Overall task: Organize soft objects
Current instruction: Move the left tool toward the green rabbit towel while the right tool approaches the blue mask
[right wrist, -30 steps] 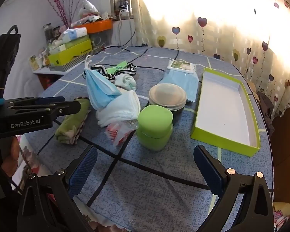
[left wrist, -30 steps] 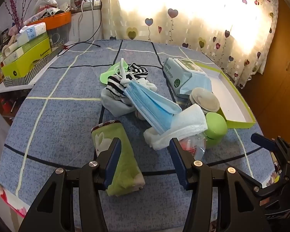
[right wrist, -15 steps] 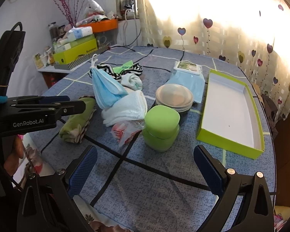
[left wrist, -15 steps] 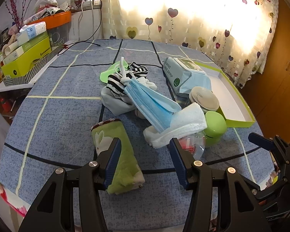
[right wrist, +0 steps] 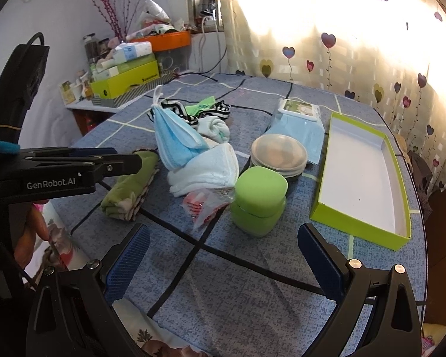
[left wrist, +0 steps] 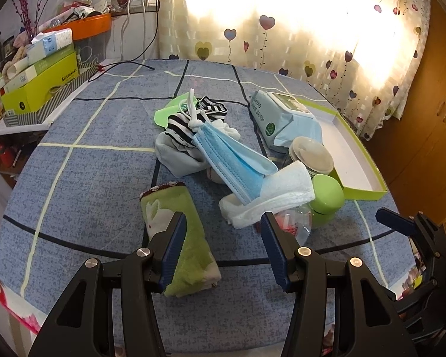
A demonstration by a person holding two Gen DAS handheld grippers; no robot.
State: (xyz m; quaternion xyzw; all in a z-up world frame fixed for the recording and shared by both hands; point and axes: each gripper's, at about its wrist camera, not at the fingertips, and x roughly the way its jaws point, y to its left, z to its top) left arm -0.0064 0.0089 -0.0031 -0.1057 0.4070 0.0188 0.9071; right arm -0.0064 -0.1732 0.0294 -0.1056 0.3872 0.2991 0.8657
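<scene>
A pile of soft things lies mid-table: a blue face mask (left wrist: 235,160) (right wrist: 175,139), a folded white cloth (left wrist: 270,199) (right wrist: 208,169), striped socks (left wrist: 187,125) and a grey-white cloth (left wrist: 178,157). A rolled green towel (left wrist: 181,238) (right wrist: 130,187) lies nearest. My left gripper (left wrist: 223,235) is open and empty, its left finger over the green towel; it also shows in the right wrist view (right wrist: 74,163). My right gripper (right wrist: 223,255) is open wide and empty above the table's near edge, short of a green jar (right wrist: 260,199).
An empty green-rimmed tray (right wrist: 362,223) (left wrist: 359,160) lies at the right. A wet-wipes pack (left wrist: 282,116), a lidded round container (right wrist: 278,154), and a small plastic packet (right wrist: 205,205) sit by the pile. Stacked boxes (left wrist: 41,80) stand on a shelf at the left.
Both grippers have drifted slightly back and up, so the objects sit a little farther in view. Nothing on the table has moved.
</scene>
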